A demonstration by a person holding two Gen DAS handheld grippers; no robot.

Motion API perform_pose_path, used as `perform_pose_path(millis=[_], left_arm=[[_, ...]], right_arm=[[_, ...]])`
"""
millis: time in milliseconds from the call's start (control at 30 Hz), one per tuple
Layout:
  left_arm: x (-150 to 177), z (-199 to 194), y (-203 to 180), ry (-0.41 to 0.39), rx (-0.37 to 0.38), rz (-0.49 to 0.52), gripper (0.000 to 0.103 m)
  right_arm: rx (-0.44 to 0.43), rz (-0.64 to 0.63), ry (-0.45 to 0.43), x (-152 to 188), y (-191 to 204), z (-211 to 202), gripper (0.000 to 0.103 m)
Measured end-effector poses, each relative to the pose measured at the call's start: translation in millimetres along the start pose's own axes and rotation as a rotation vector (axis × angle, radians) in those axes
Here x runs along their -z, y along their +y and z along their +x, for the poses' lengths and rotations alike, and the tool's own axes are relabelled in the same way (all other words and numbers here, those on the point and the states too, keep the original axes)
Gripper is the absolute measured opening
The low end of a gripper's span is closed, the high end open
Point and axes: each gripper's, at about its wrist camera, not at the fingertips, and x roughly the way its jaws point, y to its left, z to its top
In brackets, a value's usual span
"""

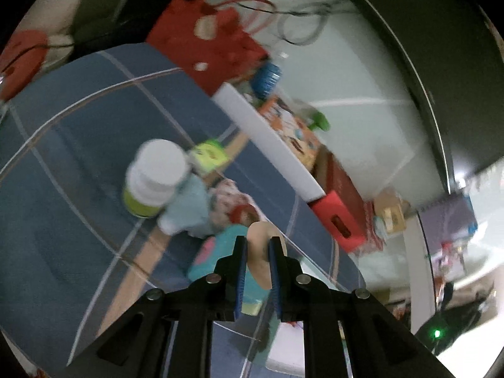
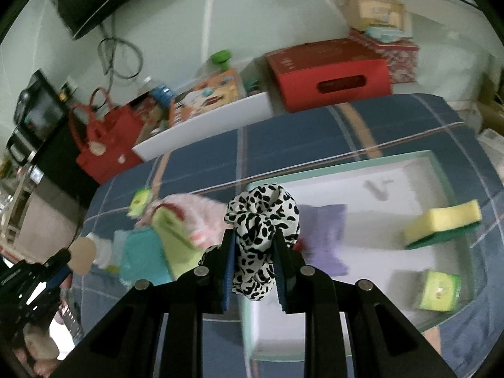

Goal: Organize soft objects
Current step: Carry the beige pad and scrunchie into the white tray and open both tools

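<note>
In the left wrist view, the left tongs (image 1: 257,239) are clamped on a flat beige round pad (image 1: 260,260), held above the blue plaid-covered surface (image 1: 72,157), where a white-capped bottle with a lime label (image 1: 151,178) stands beside a heap of soft pale-blue and pink items (image 1: 208,208). In the right wrist view, the right tongs (image 2: 253,236) grip a black-and-white spotted fabric scrunchie (image 2: 263,220) over the near edge of a shallow white tray with a mint rim (image 2: 356,167). The tray holds a lilac cloth (image 2: 324,233), a yellow-and-green sponge (image 2: 441,226) and a small lime-green packet (image 2: 439,289).

Red box (image 2: 327,74), red bag (image 2: 104,135), white bottle (image 1: 154,176) w/ green label.
</note>
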Motion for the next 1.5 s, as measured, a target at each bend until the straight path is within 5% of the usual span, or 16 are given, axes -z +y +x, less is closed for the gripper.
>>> perform_pose_path(millis=[333, 733, 933, 1133, 1500], left_arm=[[46.4, 44.4, -70.7, 0.141, 0.061, 0.235, 0.015], [132.0, 125.4, -115.6, 0.382, -0.002, 0.487, 0.015], [153.7, 147.9, -111.3, 0.463, -0.021, 0.514, 0.016], [159.6, 166.1, -103.6, 0.477, -0.106, 0.537, 0.017], [164.2, 179.6, -107.2, 0.493, -0.152, 0.567, 0.017]], right_arm=[[0.134, 0.121, -0.038, -9.8, -58.4, -9.7, 0.023], [0.22, 0.226, -0.015, -7.3, -112.4, -14.3, 0.023], [0.23, 0.202, 0.043, -2.1, -111.3, 0.7, 0.023], [0.244, 0.179, 0.119, 5.2, -111.3, 23.7, 0.023], [0.277, 0.16, 0.177, 10.3, -110.9, 40.2, 0.024]])
